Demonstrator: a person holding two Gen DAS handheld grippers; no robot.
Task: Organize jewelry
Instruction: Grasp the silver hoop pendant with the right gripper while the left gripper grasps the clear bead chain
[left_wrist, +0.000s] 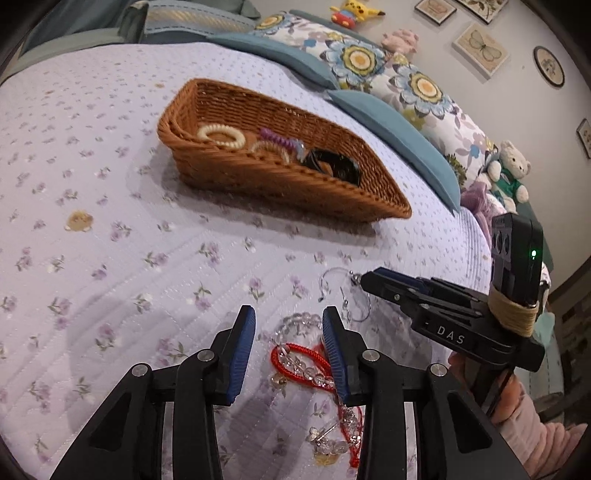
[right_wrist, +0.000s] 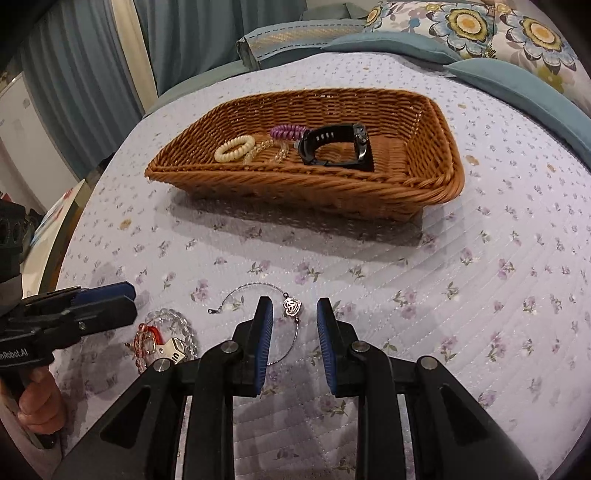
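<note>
The right gripper (right_wrist: 294, 314) hovers low over the quilt (right_wrist: 461, 295) with its jaws apart and nothing between them, straddling the silver bangle (right_wrist: 291, 334) and its small openwork charm (right_wrist: 291, 307). The bangle looks like thin wire — light, springy and likely to slide on the pads — so the charm, or the wire just beside it, seems the surest place to pinch. The left gripper (left_wrist: 289, 321) is released too, its blue pads either side of a clear bead bracelet (left_wrist: 301, 321) tangled with a red cord (left_wrist: 295, 356); these look soft and limp, and a pinch on the cord would probably drag the beads along with it. More small pieces lie nearer in the left wrist view, too jumbled to name

The wicker basket (right_wrist: 332, 192) sits on the far side of the quilt, well apart from both piles, already holding a cream coil tie (right_wrist: 235, 148), a purple coil (right_wrist: 286, 131) and a black watch (right_wrist: 338, 147). Its right half is bare — room to drop into. Its rim is raised, so a carry would need some lift, and the two grippers work close together
</note>
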